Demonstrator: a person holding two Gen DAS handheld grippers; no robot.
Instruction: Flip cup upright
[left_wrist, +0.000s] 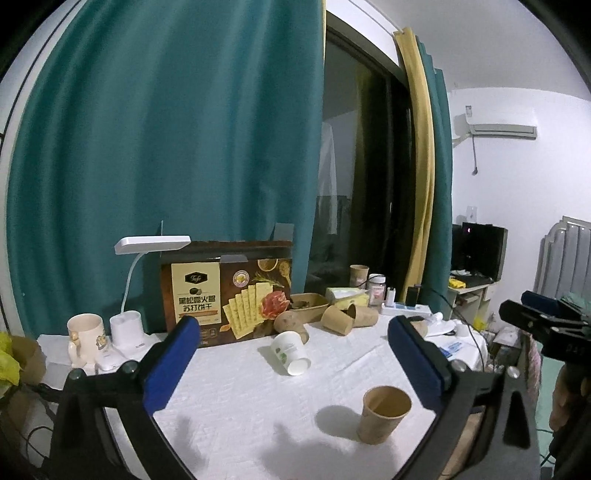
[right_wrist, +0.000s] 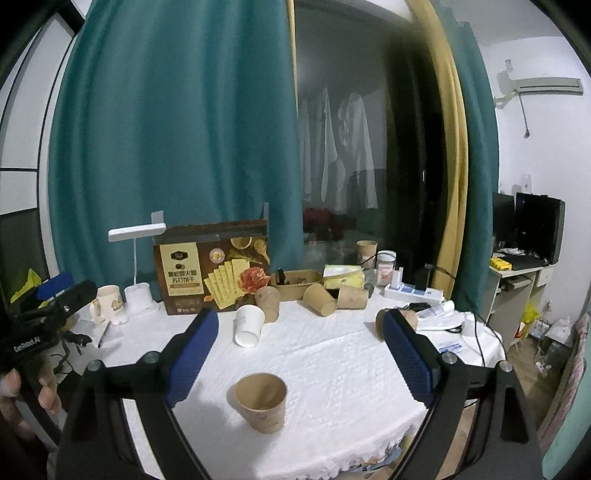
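White tablecloth (right_wrist: 332, 354) is carrying a brown cup (right_wrist: 261, 401) standing mouth-up near its front edge, between both grippers' wide, empty fingers, the right gripper (right_wrist: 299, 354) sitting nearer.

I see the desk (right_wrist: 332, 369) under a white cloth, a brown paper cup (right_wrist: 262, 402) upright near its six o'clock edge, a white cup (right_wrist: 249, 326) tipped over mid-desk, and a cracker box (right_wrist: 212, 269) at eleven o'clock.

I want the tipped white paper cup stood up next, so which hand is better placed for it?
Probably left. In the left wrist view the white cup lies on its side nearly centred ahead of the open left gripper. In the right wrist view it sits left of the open right gripper.
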